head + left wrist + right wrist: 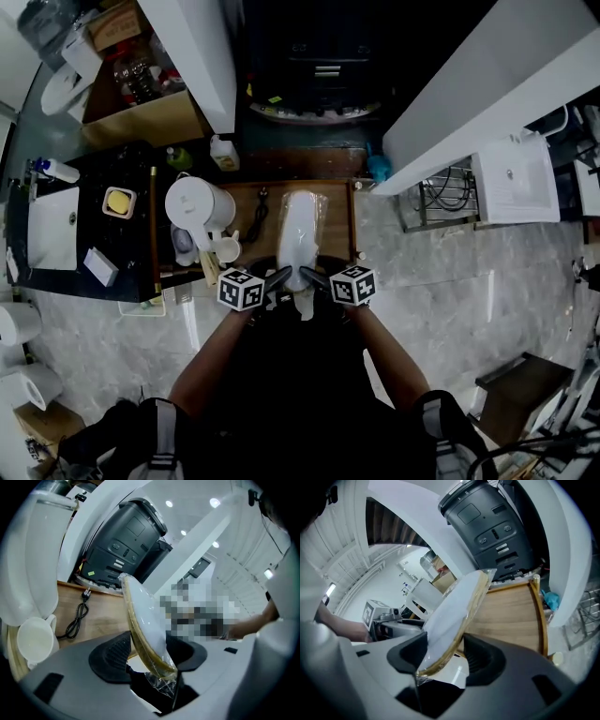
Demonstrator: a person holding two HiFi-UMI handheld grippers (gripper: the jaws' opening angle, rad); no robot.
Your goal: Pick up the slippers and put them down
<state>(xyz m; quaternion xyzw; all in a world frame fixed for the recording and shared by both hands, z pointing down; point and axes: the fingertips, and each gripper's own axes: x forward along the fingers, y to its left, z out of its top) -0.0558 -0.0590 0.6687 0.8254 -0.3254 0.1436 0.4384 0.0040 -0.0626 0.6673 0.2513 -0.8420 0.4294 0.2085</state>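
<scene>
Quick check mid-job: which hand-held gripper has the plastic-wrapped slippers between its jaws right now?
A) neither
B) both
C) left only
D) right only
B: in their own views, the left hand-held gripper and the right hand-held gripper each have their jaws closed on one end of the slippers.

Marble floor (450, 281); wood table (339, 225); poss. sink (511, 178).

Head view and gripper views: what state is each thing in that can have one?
White slippers in clear plastic wrap: wrapped, held at the near end over the wooden tray.
Left gripper: fingers shut on the slippers.
Right gripper: fingers shut on the slippers.
Black power cord: unplugged, loose on the tray.
</scene>
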